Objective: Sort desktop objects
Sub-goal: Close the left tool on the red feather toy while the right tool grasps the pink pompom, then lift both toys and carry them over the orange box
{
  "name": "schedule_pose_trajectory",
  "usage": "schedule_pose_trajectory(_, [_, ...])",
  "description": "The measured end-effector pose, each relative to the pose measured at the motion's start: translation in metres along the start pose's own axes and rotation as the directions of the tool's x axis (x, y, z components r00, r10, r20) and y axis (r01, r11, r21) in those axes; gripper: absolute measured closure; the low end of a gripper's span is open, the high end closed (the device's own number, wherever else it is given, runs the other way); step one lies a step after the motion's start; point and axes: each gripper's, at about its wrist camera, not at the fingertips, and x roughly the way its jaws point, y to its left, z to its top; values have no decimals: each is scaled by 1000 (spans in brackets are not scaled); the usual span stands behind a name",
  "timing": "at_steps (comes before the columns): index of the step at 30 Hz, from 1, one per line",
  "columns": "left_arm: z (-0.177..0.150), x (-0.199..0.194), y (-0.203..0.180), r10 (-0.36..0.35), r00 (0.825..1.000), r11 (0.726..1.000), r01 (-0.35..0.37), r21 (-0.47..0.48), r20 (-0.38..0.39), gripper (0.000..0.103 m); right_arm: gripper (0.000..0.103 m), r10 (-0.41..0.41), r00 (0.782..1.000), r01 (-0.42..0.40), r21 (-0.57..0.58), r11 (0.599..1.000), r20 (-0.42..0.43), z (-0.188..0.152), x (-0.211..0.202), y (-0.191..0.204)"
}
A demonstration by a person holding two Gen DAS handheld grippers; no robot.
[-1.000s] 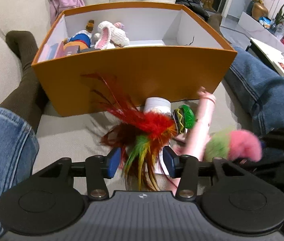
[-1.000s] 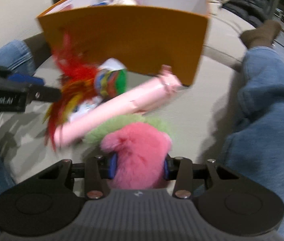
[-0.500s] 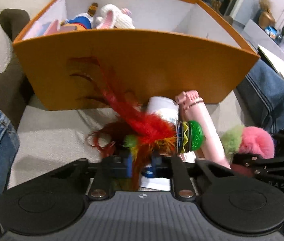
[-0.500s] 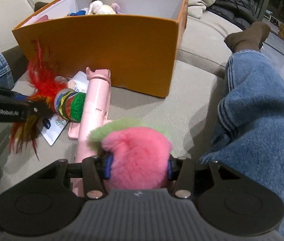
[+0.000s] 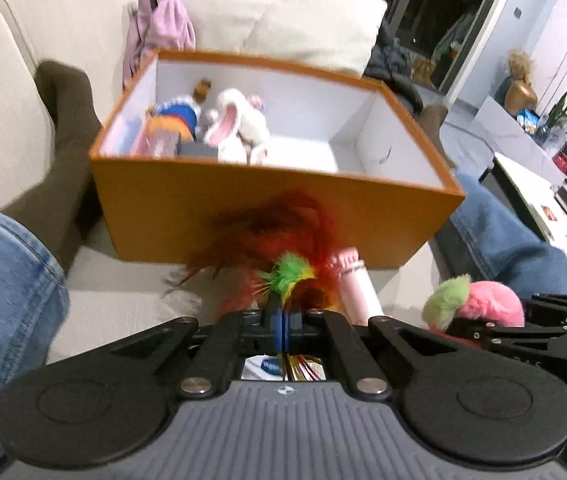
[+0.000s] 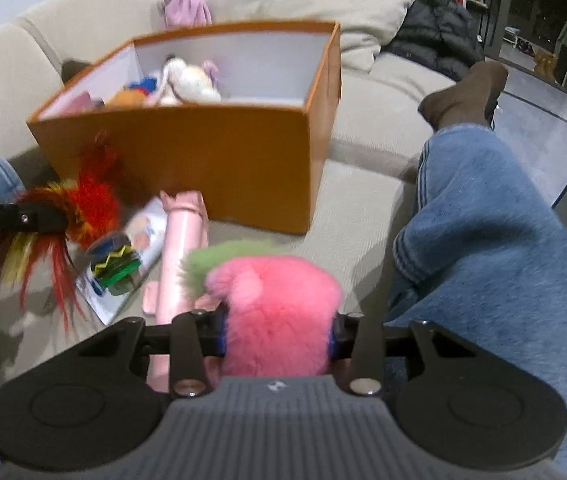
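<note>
Sofa [image 6: 363,200], card [image 6: 139,256] clear only from right wrist

**Bright Toys Against an Orange Box**

The box [image 5: 243,216] is orange outside and white inside. In it lie a white plush rabbit [image 5: 239,128] with pink ear linings and a doll [image 5: 181,114] in blue, white and orange. The feather shuttlecock [image 6: 83,216] mixes red, dark maroon, yellow and green plumes; its base [image 6: 117,266] shows green, yellow and black zigzag bands. The long plush tube [image 6: 181,248] is pale pink. The furry pompom [image 6: 279,304] is hot pink with a light green tuft. The sofa [image 6: 363,188] is beige, the jeans [image 6: 483,232] blue, the socks [image 6: 467,96] brown. The gripper pads [image 5: 277,322] are blue on black arms.
</note>
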Motion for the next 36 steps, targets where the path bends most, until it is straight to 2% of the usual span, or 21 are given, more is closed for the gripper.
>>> schedule_pose_trajectory(7, [18, -36, 0, -29, 995, 999, 32, -27, 95, 103, 61, 49, 993, -49, 1, 999, 105, 18, -36, 1])
schedule_pose_trajectory(14, [56, -70, -4, -66, 978, 998, 66, 4, 200, 103, 61, 139, 969, -138, -19, 990, 203, 54, -66, -1])
schedule_pose_trajectory(18, [82, -74, -11, -80, 970, 997, 75, 31, 229, 103, 61, 197, 950, -194, -36, 980, 244, 84, -71, -1])
schedule_pose_trajectory(22, [110, -65, -22, -82, 963, 995, 65, 74, 255, 103, 61, 196, 938, -183, -72, 980, 285, 115, -65, 4])
schedule_pose_trajectory(25, [125, -48, -28, -79, 967, 994, 59, 88, 244, 103, 61, 206, 945, -201, -47, 978, 255, 140, -41, 1])
schedule_pose_trajectory(28, [135, -18, -32, -52, 975, 994, 30, 107, 216, 103, 61, 183, 962, -174, -60, 983, 205, 157, -9, 4])
schedule_pose_trajectory(36, [163, 77, -26, -11, 996, 986, -5, 165, 94, 103, 61, 139, 989, -133, -107, 985, 49, 171, 72, 9])
